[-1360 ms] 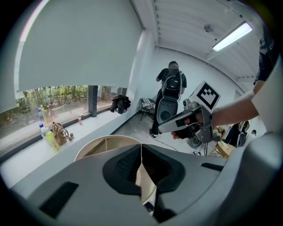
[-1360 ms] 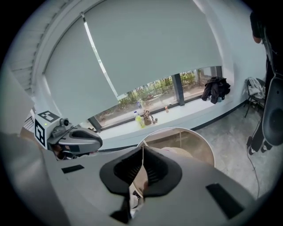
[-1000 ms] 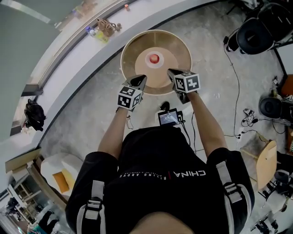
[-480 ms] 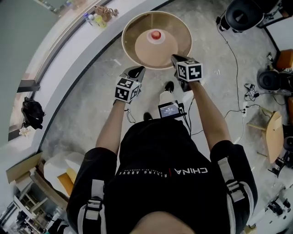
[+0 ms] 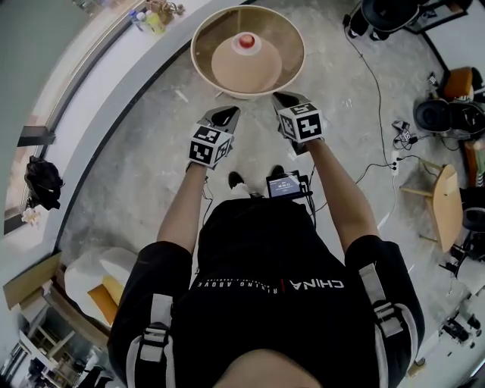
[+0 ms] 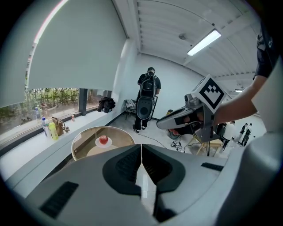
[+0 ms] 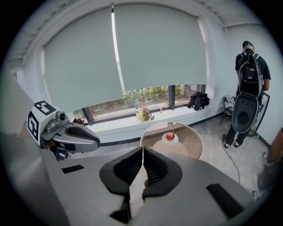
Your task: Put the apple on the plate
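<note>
A red apple [image 5: 246, 40] rests on a small white plate [image 5: 247, 47] at the middle of a round glass table [image 5: 201, 64]. The left gripper view shows the apple [image 6: 104, 140] and plate [image 6: 97, 143] far ahead, as does the right gripper view, apple [image 7: 170, 136] on plate [image 7: 170, 140]. My left gripper [image 5: 227, 115] and right gripper [image 5: 282, 98] hang side by side over the floor, short of the table's near rim. The left gripper [image 6: 141, 148] has its jaws together with nothing between them. The right gripper [image 7: 143, 150] is likewise shut and empty.
A curved white window ledge [image 5: 91, 91] with bottles [image 5: 148, 17] runs along the left. Cables [image 5: 379, 91] and equipment lie on the floor at right, next to a wooden chair [image 5: 443, 204]. A person with a backpack [image 7: 250, 70] stands beyond the table.
Both grippers have drawn back from the table, staying shut. The table and apple now sit farther up and away in the head view.
</note>
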### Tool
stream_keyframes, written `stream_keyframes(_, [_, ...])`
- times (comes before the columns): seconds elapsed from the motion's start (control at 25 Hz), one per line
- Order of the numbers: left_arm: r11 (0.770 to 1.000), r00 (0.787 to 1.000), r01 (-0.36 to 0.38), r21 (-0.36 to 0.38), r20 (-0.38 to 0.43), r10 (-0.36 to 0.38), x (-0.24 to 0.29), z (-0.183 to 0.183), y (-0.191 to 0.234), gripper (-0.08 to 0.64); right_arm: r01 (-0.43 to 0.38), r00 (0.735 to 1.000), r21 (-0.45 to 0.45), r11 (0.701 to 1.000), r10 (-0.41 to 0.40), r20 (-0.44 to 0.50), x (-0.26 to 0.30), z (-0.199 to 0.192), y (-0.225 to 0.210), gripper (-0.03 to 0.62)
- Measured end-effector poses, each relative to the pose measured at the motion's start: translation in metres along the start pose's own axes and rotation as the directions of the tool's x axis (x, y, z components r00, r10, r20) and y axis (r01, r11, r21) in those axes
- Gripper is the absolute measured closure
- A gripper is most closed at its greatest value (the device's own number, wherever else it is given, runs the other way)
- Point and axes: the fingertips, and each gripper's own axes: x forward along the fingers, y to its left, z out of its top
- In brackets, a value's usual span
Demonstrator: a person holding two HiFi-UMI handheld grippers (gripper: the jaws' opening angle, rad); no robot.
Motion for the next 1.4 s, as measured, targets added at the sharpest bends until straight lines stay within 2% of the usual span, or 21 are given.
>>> stream_keyframes(0.24, [1.000,1.000,-0.029,-0.002,0.003,0.029,0.012,0.000,-0.036,0.538,0.000,1.000,-0.024,1.000,0.000,0.020,-0.039,-0.017,-0.011,0.557])
stream_keyframes(0.6, [0.996,0.997,-0.079,0.048,0.020,0.078,0.027,0.029,-0.101,0.538,-0.048,0.996,-0.042,0.998,0.051,0.070,-0.088,-0.031,-0.041,0.558])
stream_keyframes(0.88, [0.988,0.989,-0.144,0.060,0.029,0.143,0.029,0.040,-0.108,0.541,-0.094,0.992,-0.083,0.992,0.101,0.081,-0.101,-0.032,-0.050,0.560])
stream_keyframes(1.12, [0.988,0.989,-0.140,0.058,0.051,0.137,0.030,0.043,-0.119,0.541,-0.113,0.990,-0.099,0.989,0.121,0.078,-0.106,-0.034,-0.052,0.561])
stream_keyframes(1.4, [0.985,0.989,-0.144,0.090,0.034,0.142,0.030,0.040,-0.123,0.541,-0.134,0.987,-0.103,0.986,0.142,0.070,-0.108,-0.039,-0.049,0.560])
